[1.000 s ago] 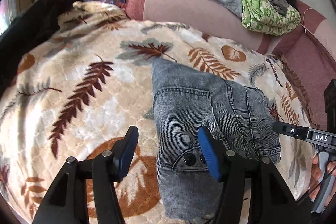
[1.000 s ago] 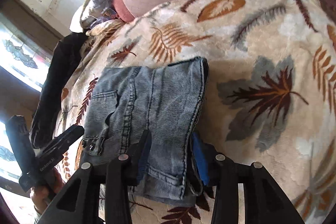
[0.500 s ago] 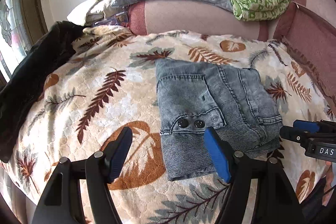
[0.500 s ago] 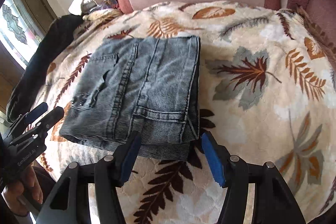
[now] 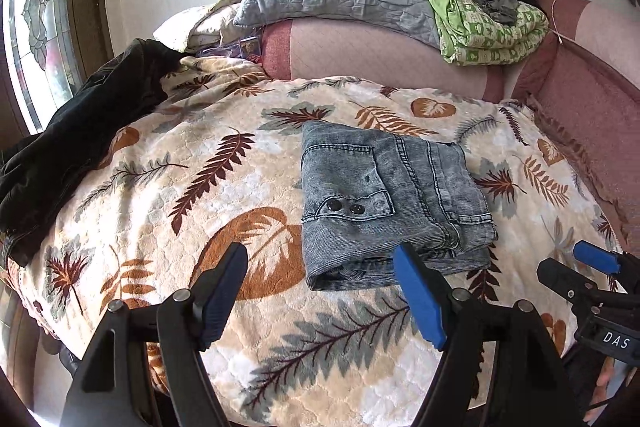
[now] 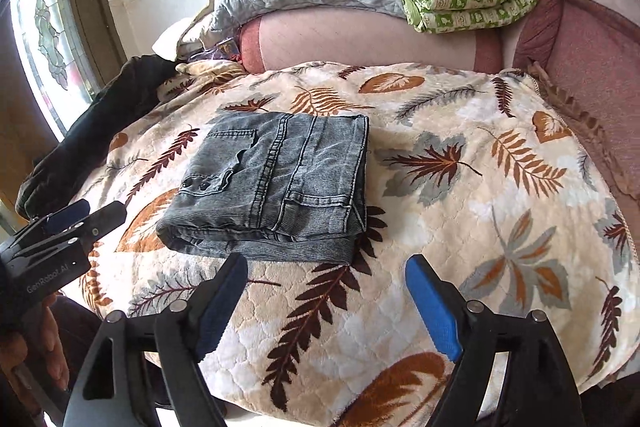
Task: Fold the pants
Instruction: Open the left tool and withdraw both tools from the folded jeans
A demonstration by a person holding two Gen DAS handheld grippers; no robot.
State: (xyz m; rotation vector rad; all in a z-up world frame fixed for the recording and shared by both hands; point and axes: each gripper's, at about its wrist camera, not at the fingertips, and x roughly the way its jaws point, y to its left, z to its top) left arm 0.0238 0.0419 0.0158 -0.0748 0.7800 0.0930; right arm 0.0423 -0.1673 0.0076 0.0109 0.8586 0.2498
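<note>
Folded pants (image 5: 390, 203) on leaf-print blanket (image 5: 200, 187)

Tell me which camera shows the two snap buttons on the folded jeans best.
The left wrist view: the snap buttons face the camera, large and distinct on the folded jeans. The right wrist view shows them smaller, at a slant.

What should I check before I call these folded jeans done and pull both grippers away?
1. Jeans folded into a compact stack: ok.
2. Jeans lying fully on the blanket: ok.
3. Left gripper clear of the fabric, jaws opening: ok.
4. Right gripper clear of the fabric, jaws opening: ok.
5. Edges lined up: not ok, lower layers stick out at the near edge.
6. Underside smooth: cannot tell.
</note>
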